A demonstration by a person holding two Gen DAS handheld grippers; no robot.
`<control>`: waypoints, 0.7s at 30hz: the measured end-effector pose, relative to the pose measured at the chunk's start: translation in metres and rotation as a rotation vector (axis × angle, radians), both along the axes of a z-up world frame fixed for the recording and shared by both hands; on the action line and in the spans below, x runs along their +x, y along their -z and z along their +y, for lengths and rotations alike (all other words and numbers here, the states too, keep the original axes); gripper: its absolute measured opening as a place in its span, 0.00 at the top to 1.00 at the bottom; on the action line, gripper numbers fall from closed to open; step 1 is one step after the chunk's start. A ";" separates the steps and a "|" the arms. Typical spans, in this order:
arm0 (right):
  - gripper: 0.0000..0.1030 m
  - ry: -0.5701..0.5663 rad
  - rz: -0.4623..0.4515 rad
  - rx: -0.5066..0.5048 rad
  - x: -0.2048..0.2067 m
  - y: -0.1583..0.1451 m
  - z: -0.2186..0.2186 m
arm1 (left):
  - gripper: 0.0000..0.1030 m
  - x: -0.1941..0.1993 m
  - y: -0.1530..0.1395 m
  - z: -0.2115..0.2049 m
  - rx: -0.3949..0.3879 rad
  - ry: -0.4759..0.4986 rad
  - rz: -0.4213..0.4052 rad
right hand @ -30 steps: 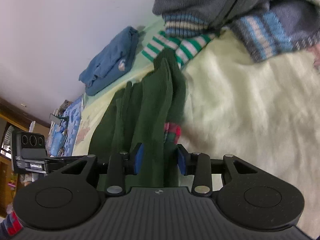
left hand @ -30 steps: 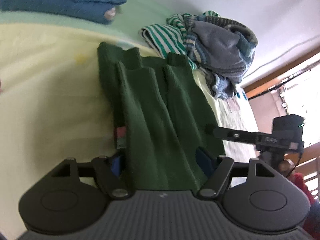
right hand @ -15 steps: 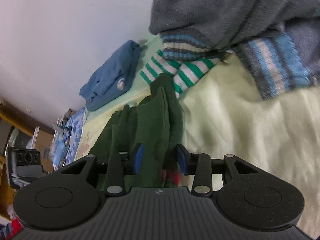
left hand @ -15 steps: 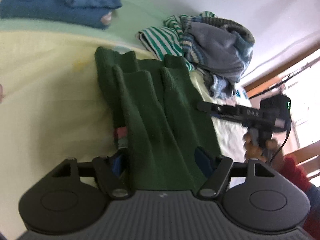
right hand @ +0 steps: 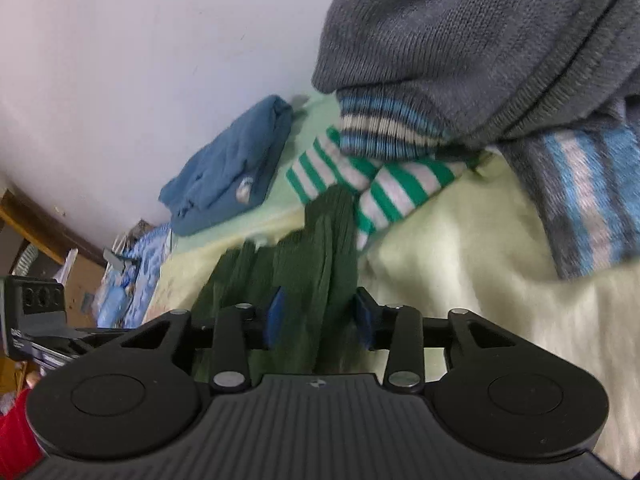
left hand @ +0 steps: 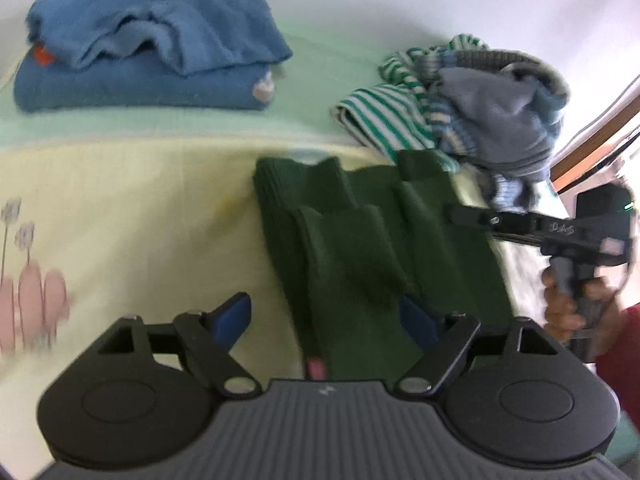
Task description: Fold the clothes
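The green sweater [left hand: 376, 248] lay on the pale yellow bed cover [left hand: 128, 208], bunched into long ridges. Its long axis ran from the near edge, under both sets of tongs, away toward the wall; its far end pointed at the heap of striped and grey clothes [left hand: 472, 116] and just touched the green-striped one. A folded blue pile [left hand: 152, 60] sat well apart, to the left in the left wrist view.

The left tongs [left hand: 328, 316] stood wide apart, having just opened further. The right-hand pad rested at the sweater's edge while the left-hand pad hung over bare cover, so they gripped nothing.

The right tongs [right hand: 318, 314] were partly closed and had just widened again after a squeeze. A ridge of green cloth ran between the pads; blur hid whether they pressed on it, and they looked loosened rather than clamped.

Several things could go wrong from here. With neither pair holding firmly, the near edge could slump back into its ridges, leaving a crooked fold. A fresh pinch on the bunched knit could catch several layers, or one ridge only, so that the cloth would twist when lifted. If the sweater were pulled along its length, its far end could drag the striped garment out of the heap. The right tongs sat close under the overhanging grey sweater [right hand: 480, 32], which a lift could snag.
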State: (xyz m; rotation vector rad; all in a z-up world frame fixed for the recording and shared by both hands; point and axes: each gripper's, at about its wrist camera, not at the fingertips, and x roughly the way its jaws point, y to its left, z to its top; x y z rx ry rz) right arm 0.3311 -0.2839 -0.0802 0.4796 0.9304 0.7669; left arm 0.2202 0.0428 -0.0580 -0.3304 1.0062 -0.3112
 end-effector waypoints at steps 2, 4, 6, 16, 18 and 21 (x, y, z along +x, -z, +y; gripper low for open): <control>0.87 -0.023 0.001 -0.034 0.003 0.000 0.004 | 0.23 0.008 0.002 -0.005 0.010 0.012 -0.016; 0.87 -0.058 -0.027 -0.064 0.002 -0.004 0.006 | 0.23 0.014 0.003 -0.008 0.004 0.030 -0.027; 0.87 -0.082 -0.048 -0.100 0.000 -0.007 0.007 | 0.23 0.019 0.004 -0.010 -0.018 0.048 -0.027; 0.86 -0.056 -0.057 -0.129 -0.002 -0.008 0.016 | 0.84 0.025 0.004 -0.004 -0.011 0.026 -0.053; 0.86 -0.059 -0.041 -0.114 0.001 -0.007 0.015 | 0.74 0.026 0.010 0.006 -0.039 0.003 -0.035; 0.81 -0.067 -0.002 -0.096 0.011 -0.008 0.016 | 0.72 0.032 0.011 0.013 -0.082 -0.002 -0.017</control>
